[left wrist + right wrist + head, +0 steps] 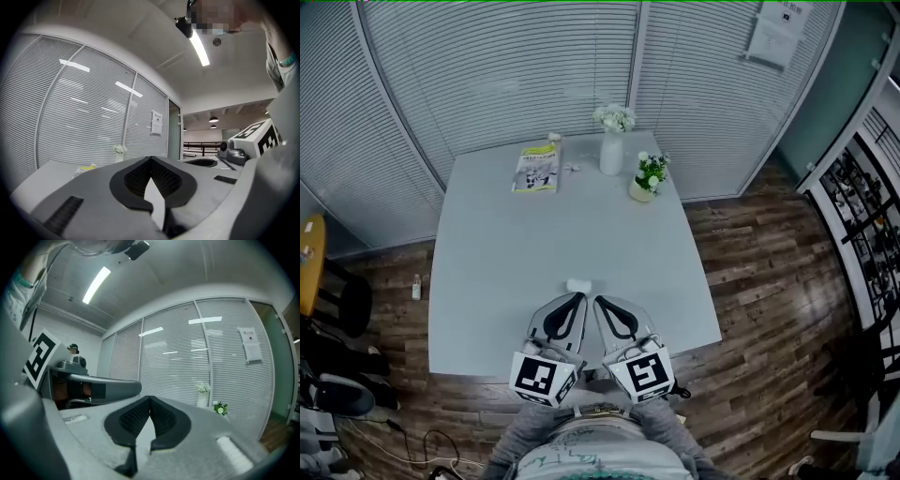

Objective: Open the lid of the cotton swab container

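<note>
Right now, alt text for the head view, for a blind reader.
The left tool and right tool, both shut, point at a small white container on a pale table. A booklet, a flower vase and a potted plant sit at its far end.

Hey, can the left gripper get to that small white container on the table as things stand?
Probably yes. The container sits just ahead of the left gripper, with only bare table between them. Its jaws are shut, so they'd need to open first.
</note>
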`<state>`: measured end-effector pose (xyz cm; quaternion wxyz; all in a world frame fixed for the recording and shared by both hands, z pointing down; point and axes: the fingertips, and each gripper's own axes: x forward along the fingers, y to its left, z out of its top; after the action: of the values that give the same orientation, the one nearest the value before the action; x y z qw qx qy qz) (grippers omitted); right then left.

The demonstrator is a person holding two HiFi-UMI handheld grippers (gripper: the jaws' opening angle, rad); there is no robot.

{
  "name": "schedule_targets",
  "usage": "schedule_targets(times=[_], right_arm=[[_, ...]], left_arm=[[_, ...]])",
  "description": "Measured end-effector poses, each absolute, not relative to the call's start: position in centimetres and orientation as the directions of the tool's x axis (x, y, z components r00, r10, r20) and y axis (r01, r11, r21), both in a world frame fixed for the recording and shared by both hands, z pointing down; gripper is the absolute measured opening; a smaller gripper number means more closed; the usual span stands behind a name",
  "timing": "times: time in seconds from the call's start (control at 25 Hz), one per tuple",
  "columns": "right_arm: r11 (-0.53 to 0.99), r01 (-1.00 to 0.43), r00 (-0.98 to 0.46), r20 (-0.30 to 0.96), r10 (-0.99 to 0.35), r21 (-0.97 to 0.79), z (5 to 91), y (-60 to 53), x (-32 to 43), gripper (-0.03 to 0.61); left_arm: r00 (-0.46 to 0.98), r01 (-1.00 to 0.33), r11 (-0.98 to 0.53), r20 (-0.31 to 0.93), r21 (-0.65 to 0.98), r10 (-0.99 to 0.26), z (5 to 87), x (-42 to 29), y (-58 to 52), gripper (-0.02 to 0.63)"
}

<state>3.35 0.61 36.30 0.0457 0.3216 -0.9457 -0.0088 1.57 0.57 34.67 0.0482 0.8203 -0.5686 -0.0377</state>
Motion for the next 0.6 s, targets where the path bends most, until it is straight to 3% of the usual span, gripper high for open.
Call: schedule_targets(times=[0.6], right_arm=[[0.745, -0.663, -0.739, 0.099, -0.667, 0.074, 38.5, -2.4, -2.6, 0.002]], left_arm=[[0.454, -0.884, -0.449, 0.006, 0.132, -0.891, 36.4, -4.3, -2.6, -0.002]])
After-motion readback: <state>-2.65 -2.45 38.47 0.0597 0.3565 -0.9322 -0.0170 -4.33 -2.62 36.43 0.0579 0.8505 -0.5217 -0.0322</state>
